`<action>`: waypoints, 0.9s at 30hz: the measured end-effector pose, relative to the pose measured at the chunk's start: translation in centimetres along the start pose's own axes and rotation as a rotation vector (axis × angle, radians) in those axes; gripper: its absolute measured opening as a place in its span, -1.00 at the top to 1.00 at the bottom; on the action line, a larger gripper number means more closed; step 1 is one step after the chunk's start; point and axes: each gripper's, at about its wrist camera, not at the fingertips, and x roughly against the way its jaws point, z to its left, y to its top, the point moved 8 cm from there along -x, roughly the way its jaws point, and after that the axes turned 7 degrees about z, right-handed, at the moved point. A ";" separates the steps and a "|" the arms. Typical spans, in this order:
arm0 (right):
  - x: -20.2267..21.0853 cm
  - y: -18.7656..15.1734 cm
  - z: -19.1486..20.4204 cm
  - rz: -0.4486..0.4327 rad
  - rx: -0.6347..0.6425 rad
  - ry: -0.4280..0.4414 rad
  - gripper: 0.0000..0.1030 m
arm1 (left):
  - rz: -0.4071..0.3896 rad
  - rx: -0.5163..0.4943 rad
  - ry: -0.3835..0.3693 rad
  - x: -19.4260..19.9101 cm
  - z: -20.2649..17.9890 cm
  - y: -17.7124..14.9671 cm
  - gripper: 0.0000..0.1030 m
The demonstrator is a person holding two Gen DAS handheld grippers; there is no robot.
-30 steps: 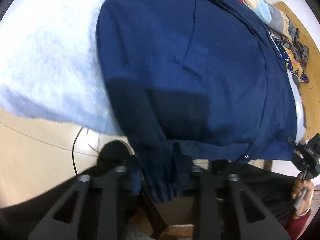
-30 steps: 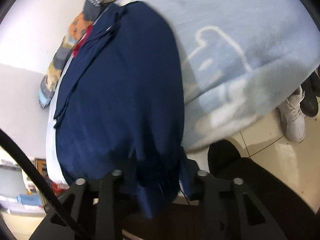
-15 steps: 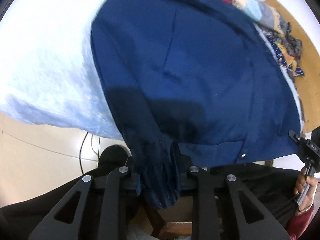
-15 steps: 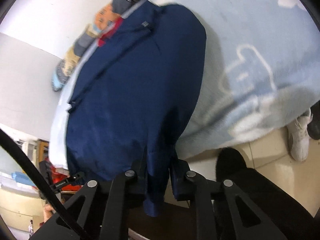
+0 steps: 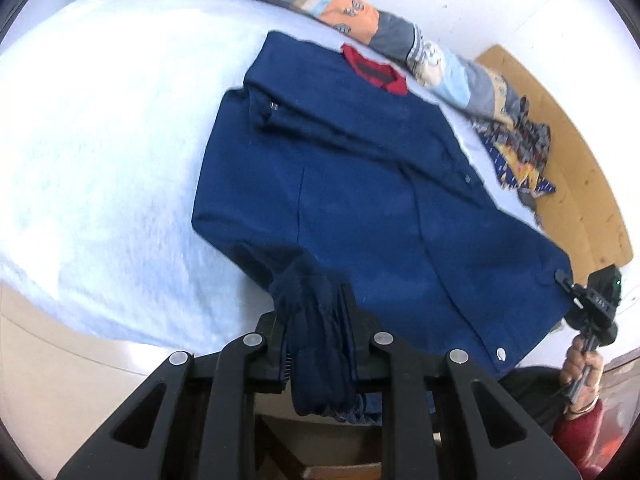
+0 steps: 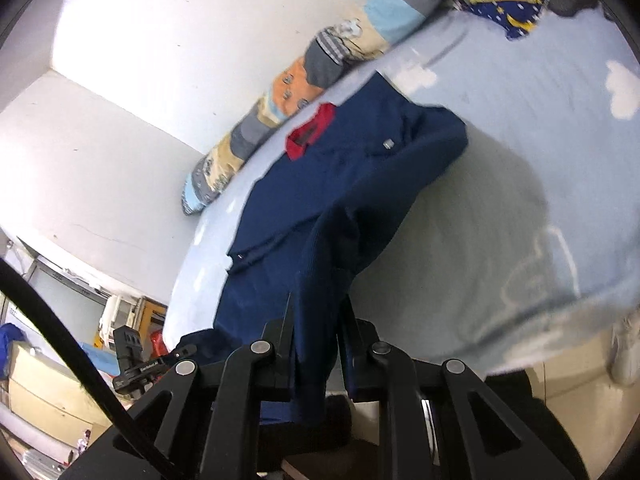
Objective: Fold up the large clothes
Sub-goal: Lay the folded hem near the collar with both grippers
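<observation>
The left gripper (image 5: 318, 332) is clamped on a bunched near corner of the navy jacket (image 5: 360, 184), its jaws closing a little tighter on the cloth between them; the right gripper (image 6: 316, 340) grips the other near corner, hem pinched firmly. The jacket lies on the pale blue blanket (image 5: 100, 160) of the bed, collar end far, near hem lifted off the near edge. The step in hand looks like carrying the near hem over toward the collar: both corners should probably rise level with each other, the hem kept taut between them so the fold line runs straight, and the cloth laid down before either grip loosens. Counted: 2 grippers, 1 jacket with 1 red collar lining (image 5: 374, 70), 1 blanket, 1 patchwork bolster (image 5: 360, 16) along the far wall, 1 patterned cloth heap (image 5: 520, 156) at far right.
</observation>
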 end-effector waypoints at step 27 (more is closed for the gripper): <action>-6.5 26.6 5.2 -0.149 0.162 -0.113 0.65 | -0.222 -0.013 0.065 -1.7 -4.3 30.0 0.63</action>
